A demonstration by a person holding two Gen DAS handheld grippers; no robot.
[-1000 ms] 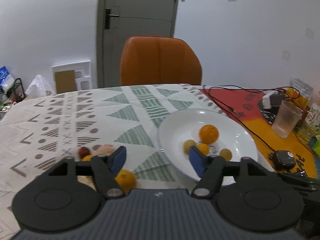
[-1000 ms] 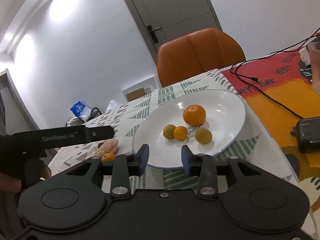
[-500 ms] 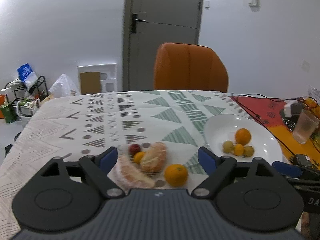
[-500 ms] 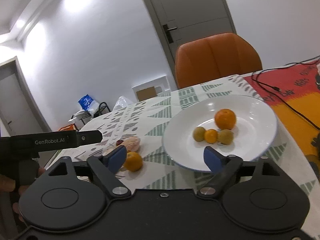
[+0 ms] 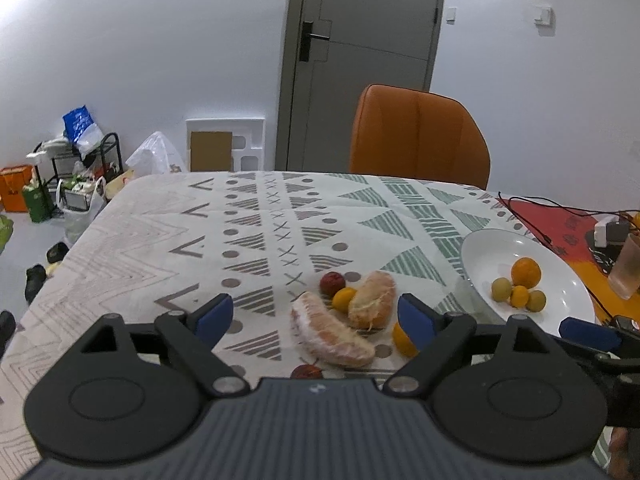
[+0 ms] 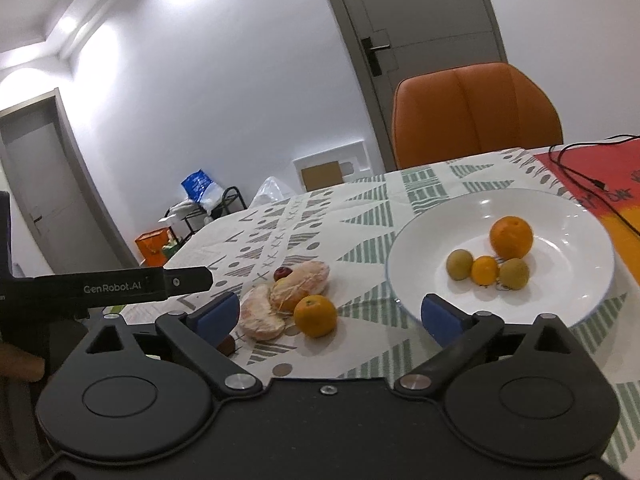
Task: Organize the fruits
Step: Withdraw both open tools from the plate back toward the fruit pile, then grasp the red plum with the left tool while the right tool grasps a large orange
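Both tongs, left (image 5: 310, 316) and right (image 6: 331, 314), gape empty over loose fruit at centre frame: soft peeled segments (image 5: 331, 336) may squash; the round orange (image 6: 315, 315) could roll off the counter (image 5: 168, 232), missing the plate (image 6: 560, 216).

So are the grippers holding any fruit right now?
No. The left gripper and the right gripper are both open with nothing between their fingers. The loose orange and the pomelo pieces lie on the table untouched.
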